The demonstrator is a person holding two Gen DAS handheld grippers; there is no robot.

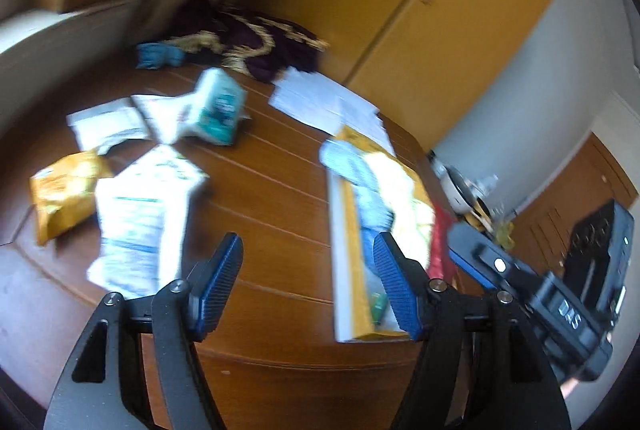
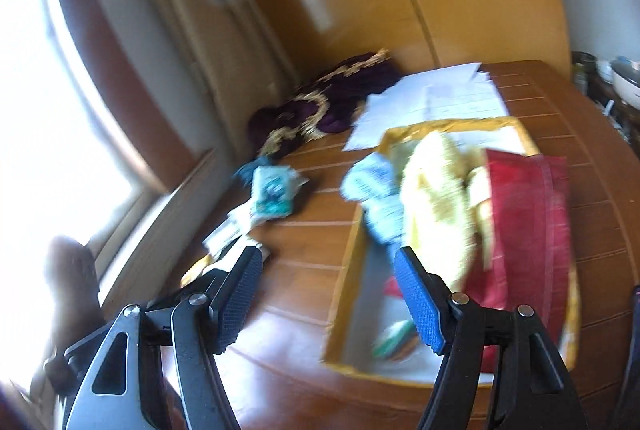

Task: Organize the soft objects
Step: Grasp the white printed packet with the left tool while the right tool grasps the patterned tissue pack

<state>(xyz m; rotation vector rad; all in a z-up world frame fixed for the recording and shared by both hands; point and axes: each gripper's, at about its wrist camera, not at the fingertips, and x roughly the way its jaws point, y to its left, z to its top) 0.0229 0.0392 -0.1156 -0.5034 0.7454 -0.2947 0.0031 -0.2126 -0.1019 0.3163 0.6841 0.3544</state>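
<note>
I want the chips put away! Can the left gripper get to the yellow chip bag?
Probably yes. The left gripper is open and empty, and the yellow chip bag lies uncovered on the table, off to its left.

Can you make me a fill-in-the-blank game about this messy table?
1. Both hand-held grippers, the left and the right, are ____.
2. The red cloth lies in the ____ box.
3. The purple cloth has ____ trim.
4. The snack bag is ____.

Missing words: open; yellow; gold; yellow
</note>
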